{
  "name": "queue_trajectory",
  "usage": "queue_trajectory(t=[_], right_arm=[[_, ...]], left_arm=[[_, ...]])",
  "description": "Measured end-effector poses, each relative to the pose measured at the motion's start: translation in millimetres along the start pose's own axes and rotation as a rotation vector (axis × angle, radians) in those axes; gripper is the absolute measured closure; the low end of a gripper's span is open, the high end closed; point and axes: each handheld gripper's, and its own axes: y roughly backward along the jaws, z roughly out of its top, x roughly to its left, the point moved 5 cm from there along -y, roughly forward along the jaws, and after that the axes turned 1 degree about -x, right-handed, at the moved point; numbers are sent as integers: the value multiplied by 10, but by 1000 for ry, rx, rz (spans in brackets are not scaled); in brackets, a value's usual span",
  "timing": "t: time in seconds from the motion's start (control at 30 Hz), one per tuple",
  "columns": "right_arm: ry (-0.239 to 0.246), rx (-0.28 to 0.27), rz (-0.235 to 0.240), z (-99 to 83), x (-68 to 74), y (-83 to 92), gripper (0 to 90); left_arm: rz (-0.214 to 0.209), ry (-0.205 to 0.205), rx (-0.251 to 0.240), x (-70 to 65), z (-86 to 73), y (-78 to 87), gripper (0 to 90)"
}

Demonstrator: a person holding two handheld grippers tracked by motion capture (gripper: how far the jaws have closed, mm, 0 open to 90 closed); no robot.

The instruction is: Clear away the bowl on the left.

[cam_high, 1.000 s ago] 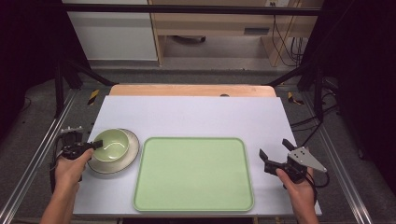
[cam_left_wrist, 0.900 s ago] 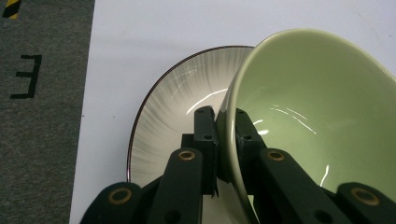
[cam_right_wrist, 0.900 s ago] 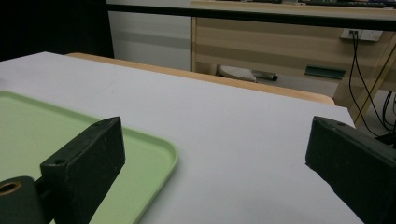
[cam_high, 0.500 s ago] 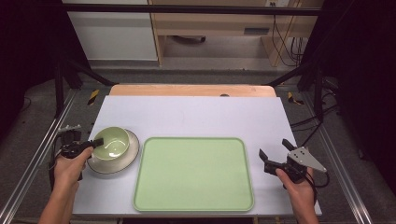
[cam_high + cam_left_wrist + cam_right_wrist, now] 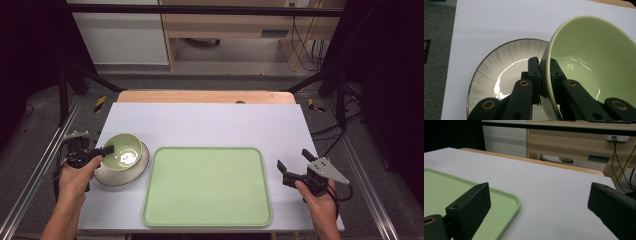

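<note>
While the left gripper [image 5: 102,150] has its jaws clenched on the near-left rim of the glossy pale-green ceramic bowl [image 5: 123,151], one jaw inside and one outside the wall, the bowl sits tilted over the round white plate with the dark rim and grey streaks [image 5: 137,169]. Left gripper view shows plate surface bare under the lifted side; can't tell whether the far edge of the bowl touches the plate.

Progress, my read: grasp done, lift just under way. Left to do: carry the bowl off the plate, likely onto the pale-green rounded-rectangle plastic tray [image 5: 207,186] just right of it, then let go. Tray holds nothing so far.

Right gripper [image 5: 294,169] hovers near the tray's right edge, jaws spread wide, nothing between them.

Count: one bowl, one plate, one tray, two grippers. All on the white-covered table [image 5: 210,122], bowl and plate at its near-left.
</note>
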Motion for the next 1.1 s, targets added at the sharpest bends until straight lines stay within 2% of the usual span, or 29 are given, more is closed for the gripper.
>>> queue_trajectory(t=[0.27, 0.33, 0.37, 0.7, 1.1], right_arm=[[5, -4, -3, 6, -5, 3, 51], [1, -7, -7, 12, -10, 7, 51], [-2, -6, -7, 13, -11, 9, 52], [-1, -7, -6, 19, -12, 15, 52], [15, -3, -6, 12, 0, 7, 52]], left_arm=[[-35, -18, -6, -147, 51, 9, 833], [-51, -14, -4, -182, 56, 2, 833], [-74, -7, -7, -223, 63, -7, 833], [-94, -44, 2, -407, 97, -43, 833], [-149, -78, 12, -746, 52, -172, 833]])
